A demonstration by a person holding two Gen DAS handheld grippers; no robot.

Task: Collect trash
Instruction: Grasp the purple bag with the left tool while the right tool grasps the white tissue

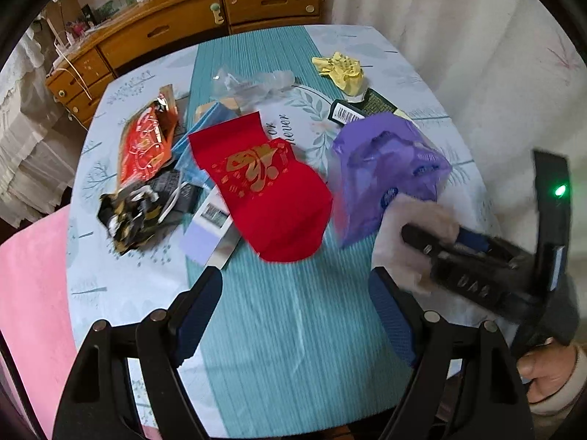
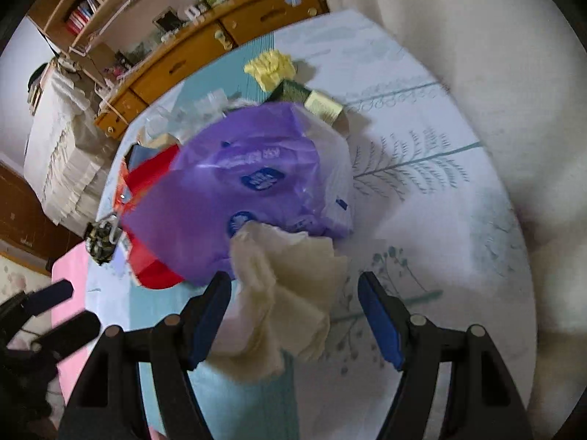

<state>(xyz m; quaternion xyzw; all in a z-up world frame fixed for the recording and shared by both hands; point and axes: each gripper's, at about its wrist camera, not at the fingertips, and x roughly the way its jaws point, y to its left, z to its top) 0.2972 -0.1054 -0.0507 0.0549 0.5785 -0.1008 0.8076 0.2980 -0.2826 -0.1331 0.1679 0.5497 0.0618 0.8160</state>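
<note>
A crumpled tissue (image 2: 282, 289) lies on the near part of the table (image 2: 422, 117), touching the near end of a purple plastic wrapper (image 2: 234, 198). The tissue's long axis runs from the wrapper toward the camera in the right wrist view, and its near end sits between the fingers of the right gripper (image 2: 293, 315). That gripper's jaws stand wide apart; the left finger is just beside the tissue, and whether it touches is unclear. Nothing is clamped.

The purple wrapper lies lengthwise away from the camera, partly over a red packet (image 1: 264, 198) whose long axis runs diagonally from far left to near right in the left wrist view. The left gripper (image 1: 293, 311) hovers over the teal runner (image 1: 279, 330) with its jaws also wide apart and empty.

Other litter, one of each: an orange-red wrapper (image 1: 146, 143), a black-and-gold wrapper (image 1: 135, 216), a pale lilac card (image 1: 205, 234), a clear plastic wrapper (image 1: 249, 84), a crumpled yellow paper (image 1: 341, 69) and a dark box (image 1: 367, 106). A wooden dresser (image 1: 176, 25) stands beyond the table.
</note>
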